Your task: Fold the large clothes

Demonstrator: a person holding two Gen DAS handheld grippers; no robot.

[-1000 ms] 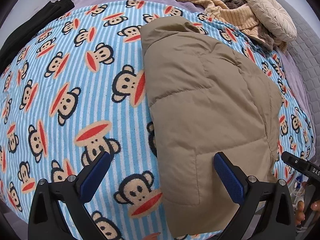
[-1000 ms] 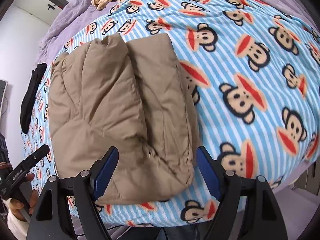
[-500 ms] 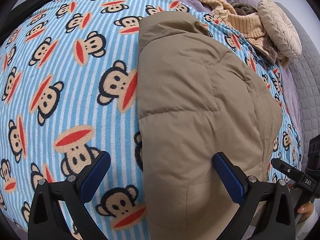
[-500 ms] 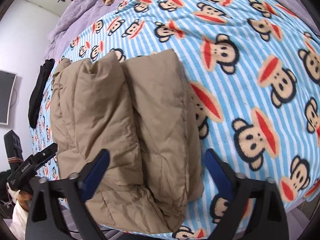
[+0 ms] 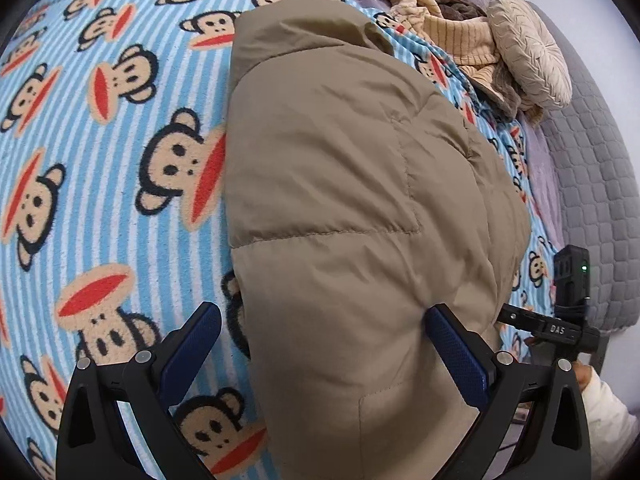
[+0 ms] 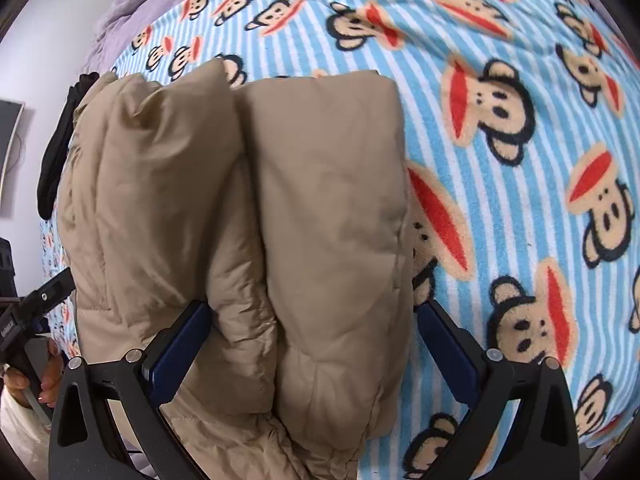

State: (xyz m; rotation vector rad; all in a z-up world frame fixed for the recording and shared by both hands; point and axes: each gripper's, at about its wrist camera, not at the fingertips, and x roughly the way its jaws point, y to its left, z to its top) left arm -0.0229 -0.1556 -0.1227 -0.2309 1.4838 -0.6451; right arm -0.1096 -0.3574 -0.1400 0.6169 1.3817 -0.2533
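Note:
A tan padded jacket (image 5: pixel 344 200) lies folded lengthwise on a blue striped monkey-print blanket (image 5: pixel 100 160). My left gripper (image 5: pixel 320 344) is open, its blue pads straddling the jacket's near end just above it. In the right wrist view the jacket (image 6: pixel 280 208) shows as two puffy folded halves side by side. My right gripper (image 6: pixel 312 336) is open, its pads either side of the jacket's near end. Neither gripper holds anything. The right gripper also shows at the edge of the left wrist view (image 5: pixel 556 328).
A beige ribbed garment (image 5: pixel 436 28) and a round cream cushion (image 5: pixel 528 56) lie at the far right of the bed. A grey quilted cover (image 5: pixel 592 184) runs along the right side. A black garment (image 6: pixel 56 160) lies at the bed's far left edge.
Both grippers have moved in closer over the jacket's near end, which now fills more of each view. Both stay open.

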